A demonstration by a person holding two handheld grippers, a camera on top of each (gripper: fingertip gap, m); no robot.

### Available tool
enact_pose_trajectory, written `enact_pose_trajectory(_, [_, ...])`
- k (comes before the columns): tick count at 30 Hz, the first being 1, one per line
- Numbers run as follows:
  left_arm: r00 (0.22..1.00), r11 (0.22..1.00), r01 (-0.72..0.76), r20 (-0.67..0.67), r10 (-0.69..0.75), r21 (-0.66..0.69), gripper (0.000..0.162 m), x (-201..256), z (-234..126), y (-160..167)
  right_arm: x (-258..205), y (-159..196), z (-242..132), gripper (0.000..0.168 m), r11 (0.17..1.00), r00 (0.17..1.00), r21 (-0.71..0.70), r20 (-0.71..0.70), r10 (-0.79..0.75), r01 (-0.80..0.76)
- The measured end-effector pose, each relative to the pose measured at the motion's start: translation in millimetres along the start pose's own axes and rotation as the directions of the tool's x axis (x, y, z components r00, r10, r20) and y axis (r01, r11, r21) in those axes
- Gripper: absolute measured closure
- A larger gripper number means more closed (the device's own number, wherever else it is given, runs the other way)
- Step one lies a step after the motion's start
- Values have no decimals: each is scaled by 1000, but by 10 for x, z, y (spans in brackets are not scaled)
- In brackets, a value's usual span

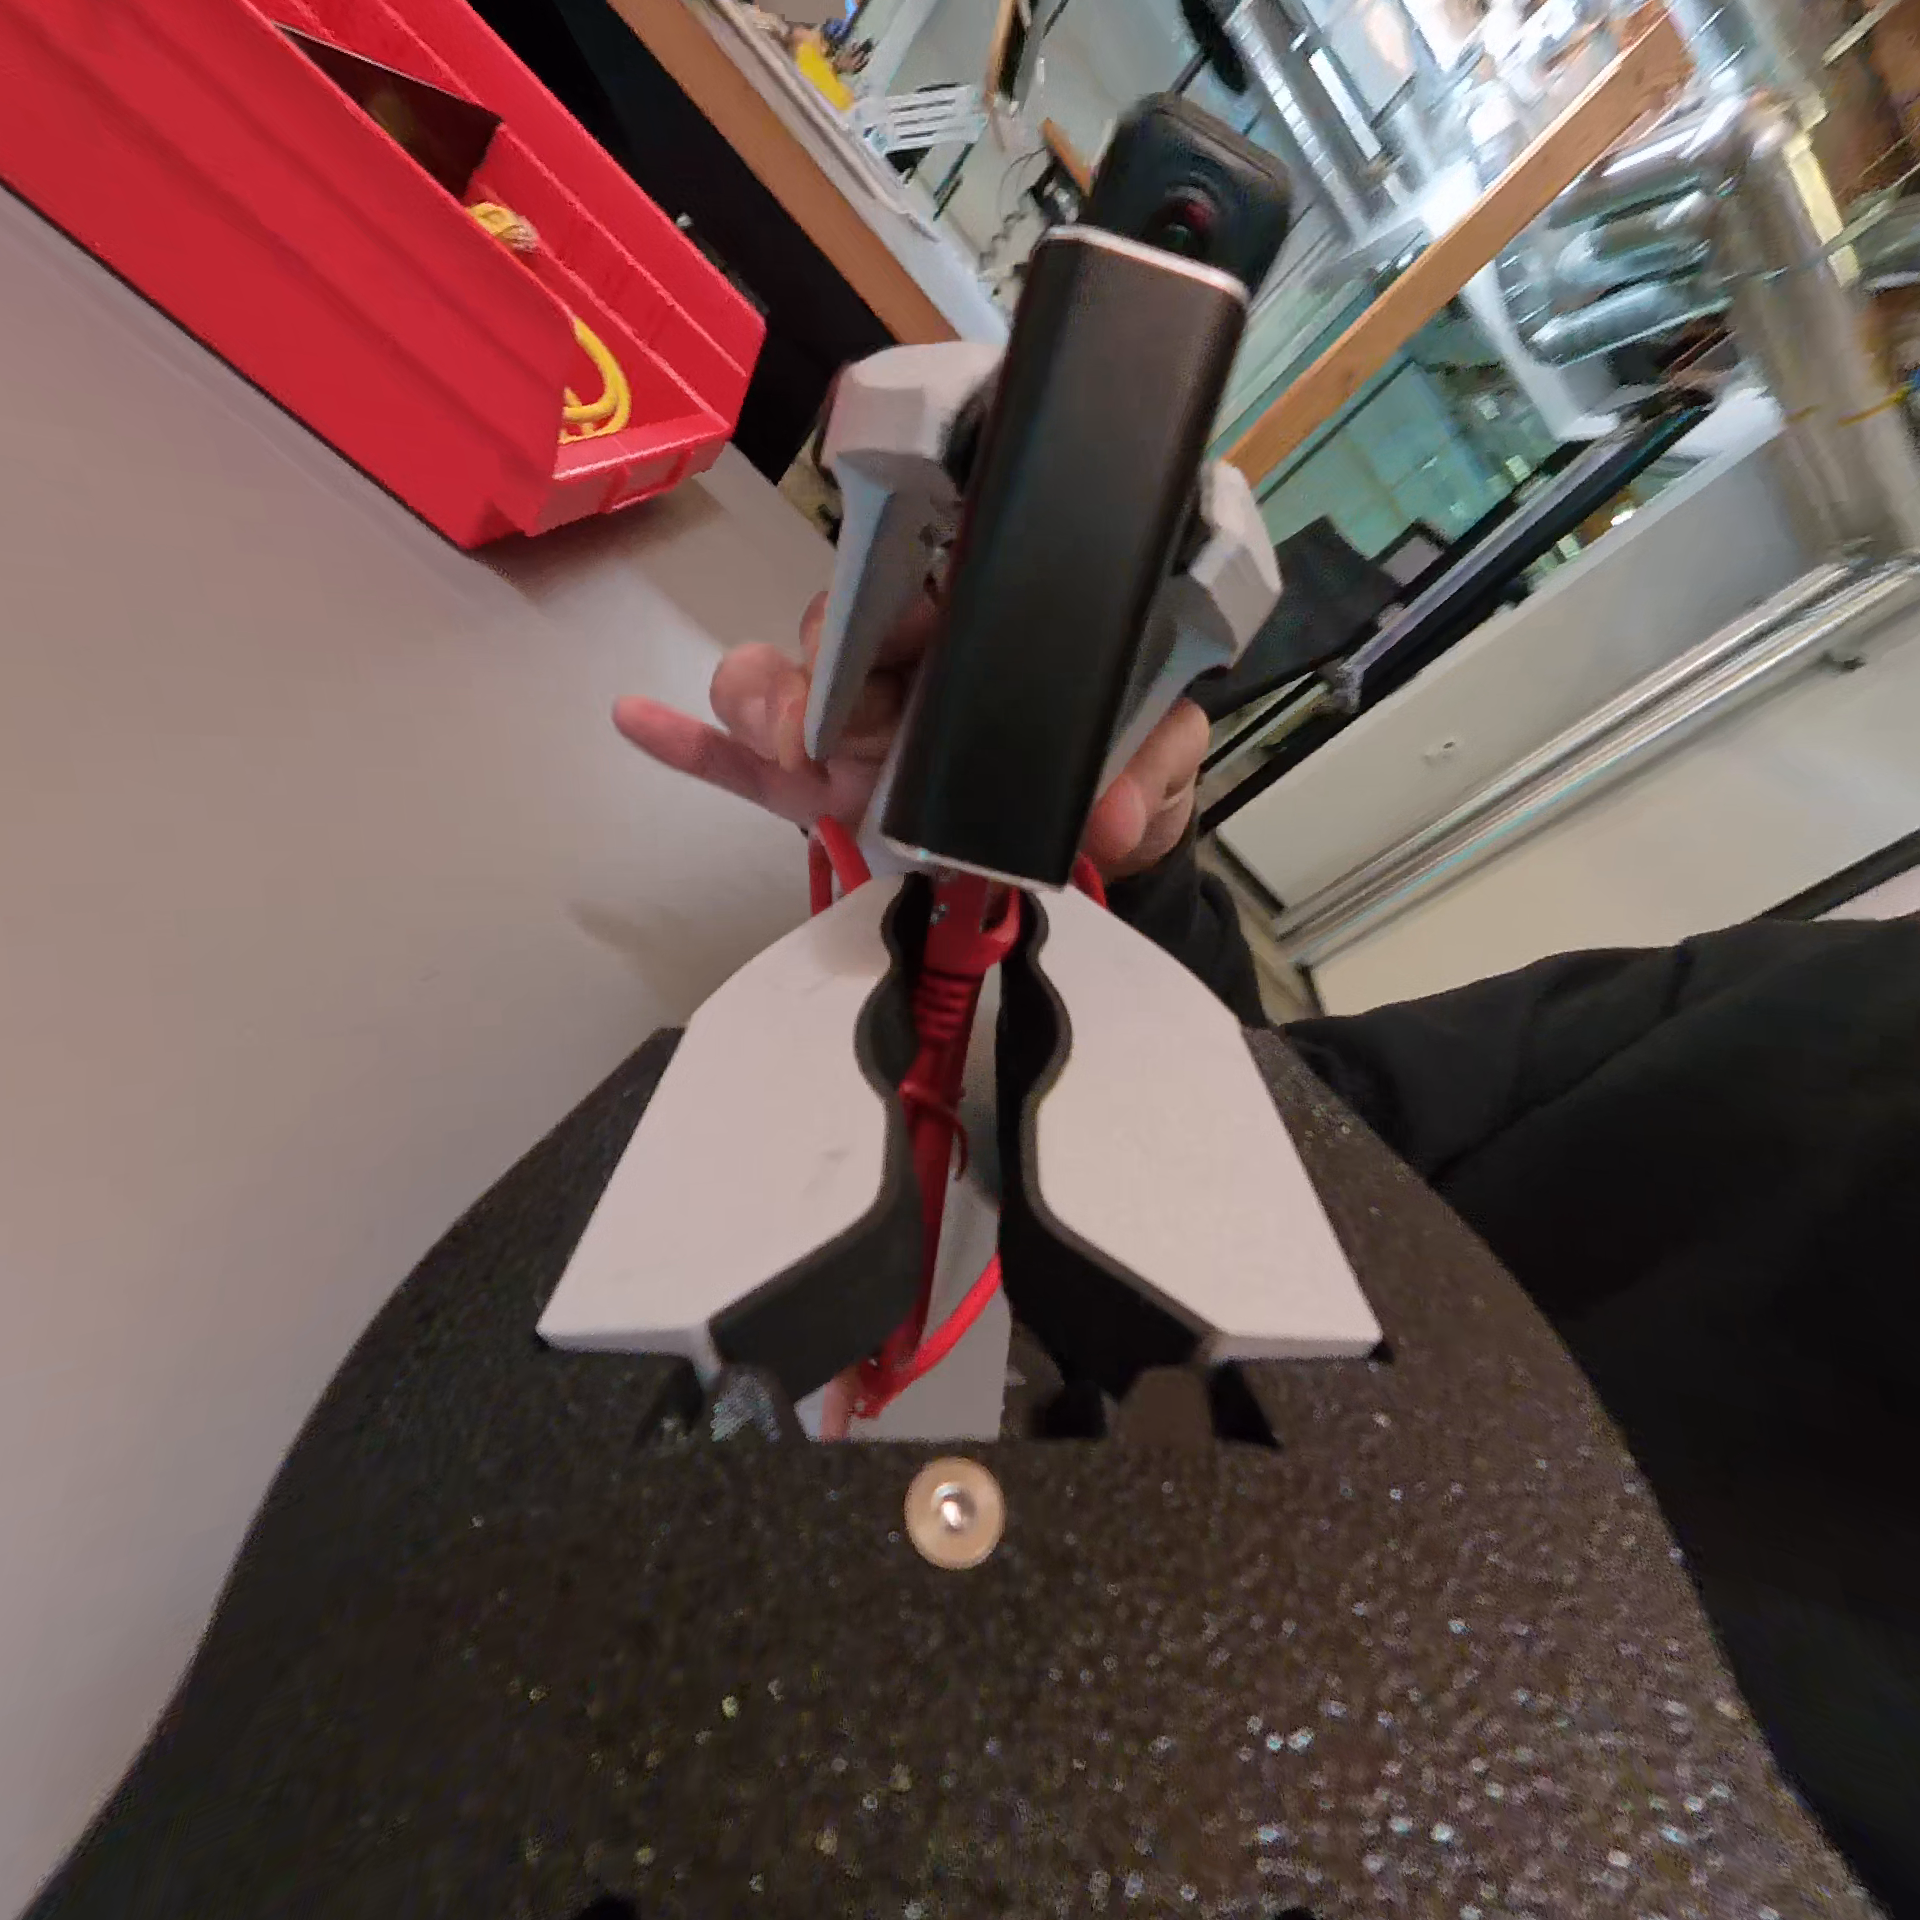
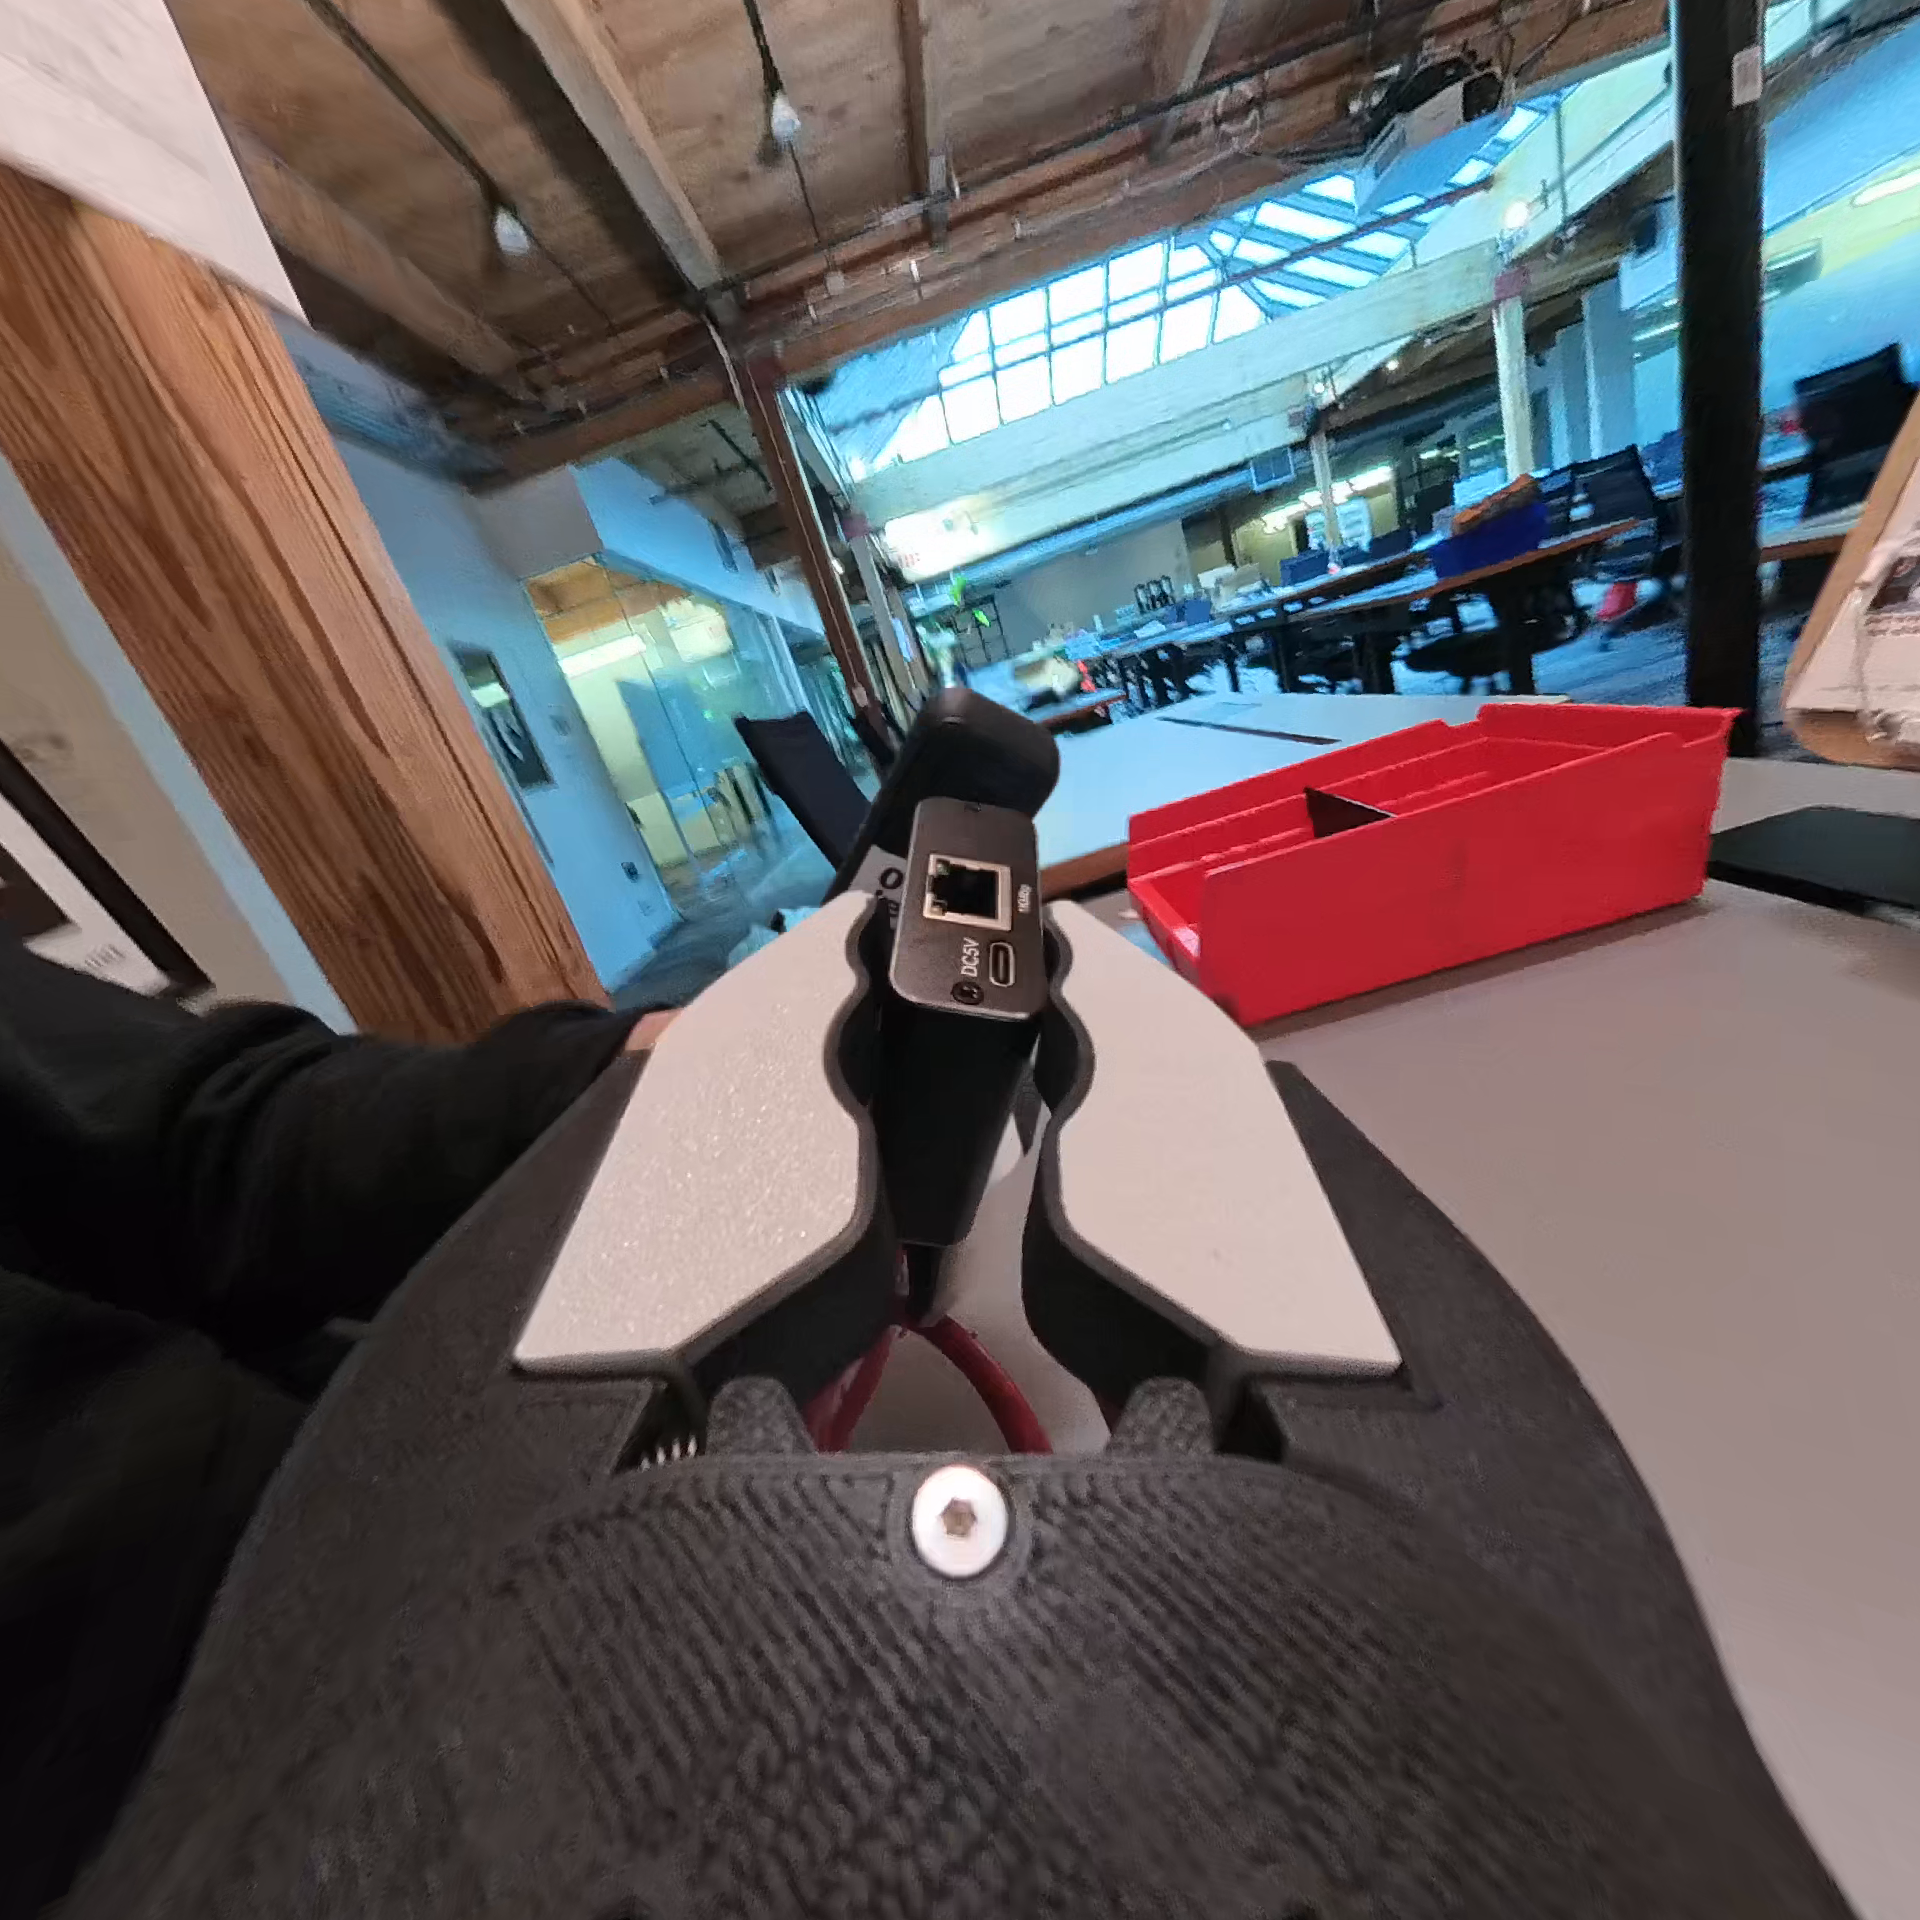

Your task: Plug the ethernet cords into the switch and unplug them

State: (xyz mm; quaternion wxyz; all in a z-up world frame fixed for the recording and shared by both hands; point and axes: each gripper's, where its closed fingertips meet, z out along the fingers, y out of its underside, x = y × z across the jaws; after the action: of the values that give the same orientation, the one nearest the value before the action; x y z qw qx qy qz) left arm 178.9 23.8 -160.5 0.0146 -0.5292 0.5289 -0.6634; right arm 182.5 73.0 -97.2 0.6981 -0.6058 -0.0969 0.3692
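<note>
The switch [image 2: 961, 1029], a slim black box with an ethernet port and a smaller socket on its upward end face, is gripped between the fingers of the right gripper [image 2: 961, 940] and held in the air above the grey worktop [image 2: 1558, 1143]. In the left wrist view the same switch [image 1: 1060, 582] stands lengthwise straight ahead, clamped by the right gripper [image 1: 1039, 613], with a person's hand [image 1: 790, 727] behind it. The left gripper [image 1: 961, 914] has its fingers narrowed on the red ethernet cord [image 1: 940, 1049] just behind its plug, whose tip meets the near end of the switch; whether it is seated cannot be told. The slack cord loops back between the fingers. A red bin [image 1: 416, 270] sits on the worktop at the far left, holding a yellow cable [image 1: 597, 395]. A black sleeve [image 1: 1610, 1195] fills the right side.
</note>
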Motion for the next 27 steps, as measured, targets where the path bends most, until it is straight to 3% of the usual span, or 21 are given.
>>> enact_pose_trajectory(6, [948,965,-260,186,258,-13,145,158,-113,-258,-43,-317,-23,142,930,968,276,127,217,-244])
enact_pose_trajectory(10, [878,910,-408,240,413,-75,120,318,-206,-264,-14,-433,-135,142,874,938,347,191,291,-341])
enact_pose_trajectory(12, [828,882,-458,310,468,-107,103,319,-288,-271,62,-452,-177,143,863,939,372,137,314,-343])
enact_pose_trajectory(14, [769,860,-496,401,498,-119,96,279,-396,-310,139,-454,-197,143,867,945,387,43,324,-315])
enact_pose_trajectory(16, [695,831,-544,494,522,-114,98,226,-507,-382,173,-445,-177,143,885,948,373,-45,316,-278])
enact_pose_trajectory(20, [494,718,-685,644,584,-126,121,165,-668,-516,181,-453,-103,143,902,939,375,-174,297,-215])
enact_pose_trajectory(23, [468,705,-691,643,606,-162,124,117,-604,-440,136,-428,2,143,902,934,370,-188,305,-220])
enact_pose_trajectory(27, [348,643,-716,661,665,-270,125,93,-596,-414,102,-333,147,143,906,923,347,-204,325,-242])
